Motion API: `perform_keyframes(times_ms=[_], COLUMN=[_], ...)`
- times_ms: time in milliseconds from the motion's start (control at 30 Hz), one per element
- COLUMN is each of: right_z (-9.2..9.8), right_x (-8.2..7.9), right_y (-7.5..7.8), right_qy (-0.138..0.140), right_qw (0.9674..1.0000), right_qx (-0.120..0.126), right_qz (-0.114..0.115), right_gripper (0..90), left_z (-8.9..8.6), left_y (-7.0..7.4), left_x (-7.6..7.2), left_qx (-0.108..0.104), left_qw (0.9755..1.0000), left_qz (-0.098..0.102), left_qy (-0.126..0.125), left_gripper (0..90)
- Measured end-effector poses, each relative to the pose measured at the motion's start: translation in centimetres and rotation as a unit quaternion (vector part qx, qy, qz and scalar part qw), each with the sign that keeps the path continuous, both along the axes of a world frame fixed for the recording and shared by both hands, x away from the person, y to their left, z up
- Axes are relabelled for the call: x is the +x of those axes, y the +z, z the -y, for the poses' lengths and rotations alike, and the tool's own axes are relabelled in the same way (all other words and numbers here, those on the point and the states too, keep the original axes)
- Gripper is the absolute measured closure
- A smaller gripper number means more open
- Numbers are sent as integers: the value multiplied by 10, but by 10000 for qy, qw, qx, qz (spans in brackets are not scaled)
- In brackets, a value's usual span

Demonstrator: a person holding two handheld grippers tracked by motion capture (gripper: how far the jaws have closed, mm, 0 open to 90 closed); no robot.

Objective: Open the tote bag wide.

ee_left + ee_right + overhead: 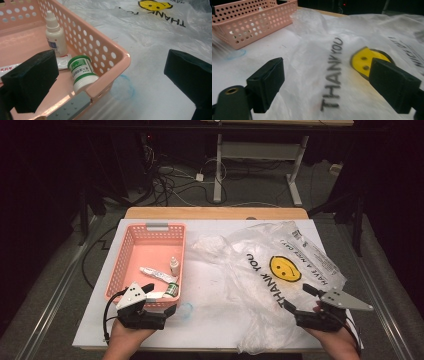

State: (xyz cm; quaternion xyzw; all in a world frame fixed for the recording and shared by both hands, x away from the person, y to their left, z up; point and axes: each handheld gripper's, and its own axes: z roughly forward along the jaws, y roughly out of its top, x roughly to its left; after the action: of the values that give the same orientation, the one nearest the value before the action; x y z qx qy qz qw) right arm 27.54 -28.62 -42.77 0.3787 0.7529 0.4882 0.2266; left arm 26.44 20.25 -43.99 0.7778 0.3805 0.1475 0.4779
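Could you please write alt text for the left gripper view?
A pink basket holds a dropper bottle, a green-capped jar and a tube. The open left gripper straddles its corner, with a plastic bag beyond.

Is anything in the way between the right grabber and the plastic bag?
No. The right gripper hangs open just above the plastic bag, with nothing between them. The pink basket sits off to one side.

Both handheld black two-jaw grippers, left (161, 299) and right (299, 298), carry grey triangular screw-dotted plates, blocky black pads and trailing black cables.
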Motion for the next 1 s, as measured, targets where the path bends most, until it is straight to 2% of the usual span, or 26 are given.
perform_keyframes(times_ms=[133,233,267,333,400,533,633,667,767,900,933,1000], right_z=[-27,-41,-49,-51,-59,-76,-88,-92,-97,-102,-103,-103], right_x=[16,28,36,40,50,75,83,82,82,86,86,87], right_y=[-2,-6,-8,-8,-7,-10,-14,-15,-16,-27,-30,-34], right_qy=[180,199,241,265,298,324,441,578,665,780,795,896], right_qw=[9996,9991,9986,9985,9983,9980,9971,9958,9953,9907,9892,9868], right_qx=[-168,-333,-407,-429,-422,-396,-379,-459,-367,-701,-774,-799], right_qz=[-120,-162,-219,-218,-254,-380,-494,-543,-600,-872,-960,-1091], right_gripper=[1,0,0,0,0,20,106,163,310,389,446,504], left_z=[-1,-1,-1,-1,-2,-2,-1,-1,-2,-4,-3,-3], left_y=[-2,-2,-3,-3,-4,-4,-4,-4,-4,-5,-5,-5], left_x=[0,0,-1,-1,0,0,0,0,0,-1,-1,-3], left_qx=[-78,-93,-90,-108,-149,-130,-126,-119,-118,-165,-180,-188], left_qw=[10000,9999,9999,9999,9999,9998,9998,9998,9998,9998,9998,9997], left_qz=[-20,61,83,87,44,112,126,126,132,112,101,111], left_qy=[0,-27,-27,-19,-45,-71,-86,-84,-3,79,72,52], left_gripper=[0,0,0,0,0,0,0,0,0,0,0,0])
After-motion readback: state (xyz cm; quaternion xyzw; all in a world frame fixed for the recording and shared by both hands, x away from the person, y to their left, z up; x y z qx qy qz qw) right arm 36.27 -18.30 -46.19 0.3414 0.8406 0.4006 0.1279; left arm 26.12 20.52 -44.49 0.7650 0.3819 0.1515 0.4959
